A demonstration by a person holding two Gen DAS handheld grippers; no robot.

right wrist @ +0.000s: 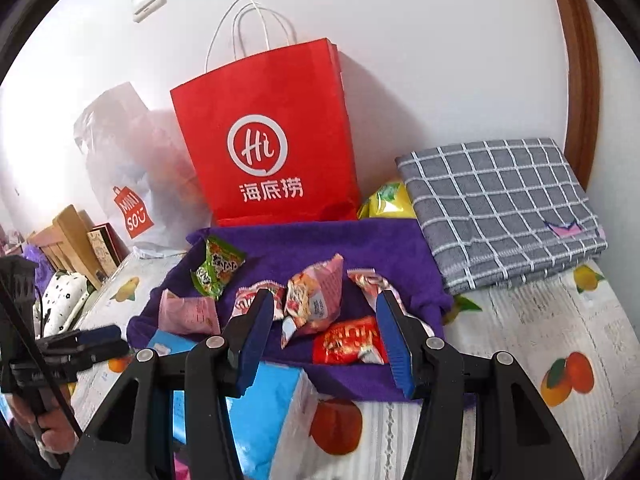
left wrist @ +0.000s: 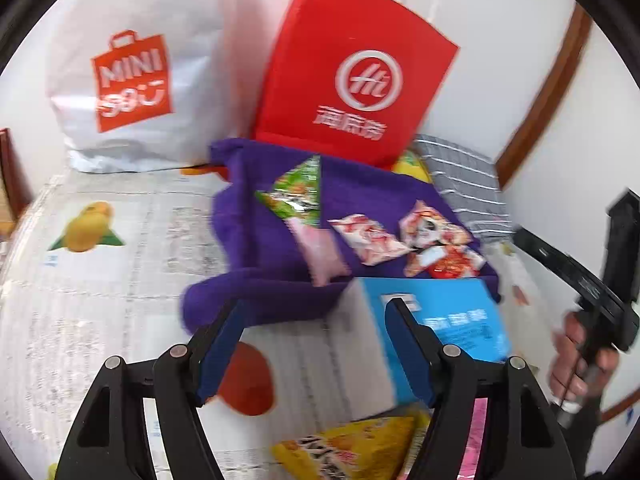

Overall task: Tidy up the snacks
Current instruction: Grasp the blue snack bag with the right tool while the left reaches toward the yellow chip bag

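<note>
Fingers of the left gripper (left wrist: 316, 344) spread, nothing between them, hovering over the fruit-print bench cover (left wrist: 100, 280) beside the blue box (left wrist: 452, 316). Fingers of the right gripper (right wrist: 326, 334) also spread, empty, hanging above the snack pile

Largest to smallest, right wrist view:
- white shopping bag (right wrist: 124, 168) at 10 o'clock, against the wall
- red paper bag (right wrist: 268, 144) at 12 o'clock, upright, white handles
- grey checked cloth (right wrist: 504, 204), folded, at 2 o'clock
- purple towel (right wrist: 380, 248) centre, below the red bag, carrying the snacks
- blue box at 7 o'clock, touching the towel's near edge
- yellow packet (right wrist: 390, 200) wedged between red bag and checked cloth
- pink-and-white snack packet (right wrist: 316, 296), middle of towel
- red snack packet (right wrist: 352, 342), just beside the right finger
- pink packet (right wrist: 188, 314), towel's 9 o'clock edge
- green snack packet (right wrist: 218, 272) at the towel's 10 o'clock

Left view only: yellow snack bag (left wrist: 352, 448) at 6 o'clock, under the fingers
</note>
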